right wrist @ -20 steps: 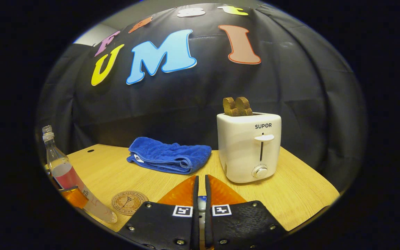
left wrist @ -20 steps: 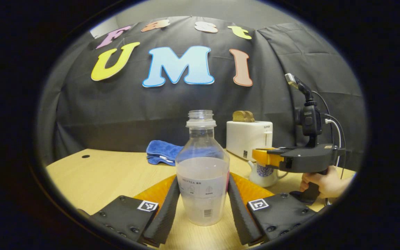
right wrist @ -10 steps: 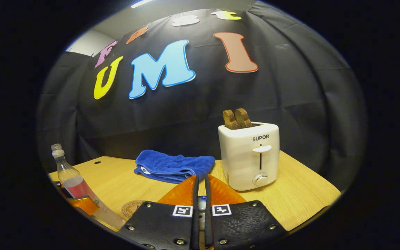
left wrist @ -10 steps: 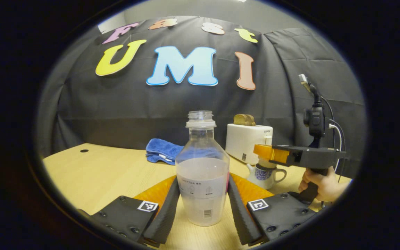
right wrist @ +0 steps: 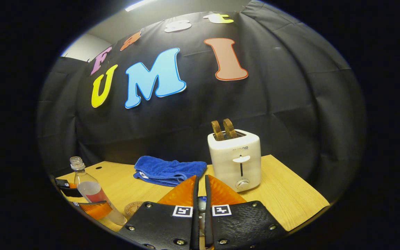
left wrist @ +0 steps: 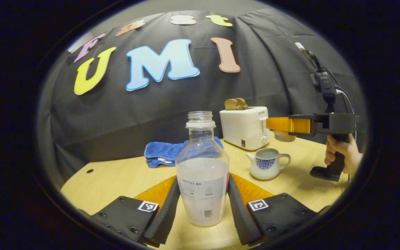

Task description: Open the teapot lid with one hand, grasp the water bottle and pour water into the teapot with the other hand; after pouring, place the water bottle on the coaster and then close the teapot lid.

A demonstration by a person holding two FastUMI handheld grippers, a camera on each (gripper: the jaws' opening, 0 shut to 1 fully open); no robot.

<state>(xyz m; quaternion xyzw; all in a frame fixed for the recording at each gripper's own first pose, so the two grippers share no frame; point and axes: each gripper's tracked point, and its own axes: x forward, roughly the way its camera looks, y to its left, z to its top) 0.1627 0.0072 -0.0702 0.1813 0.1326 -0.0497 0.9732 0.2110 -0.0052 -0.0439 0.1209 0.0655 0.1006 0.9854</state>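
Left gripper view: a clear plastic water bottle (left wrist: 202,170), uncapped, is clamped upright between the left hand-held gripper (left wrist: 202,205)'s fingers, above the wooden worktop (left wrist: 116,177). The white teapot (left wrist: 266,163) stands open; its lid (left wrist: 284,136) is held aside, clearing the mouth for pouring.

Right gripper view: the right hand-held gripper (right wrist: 200,201) is closed on the lid knob, held level above the worktop.

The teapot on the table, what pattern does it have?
The teapot is white with a blue pattern on its belly; it shows best in the left gripper view.
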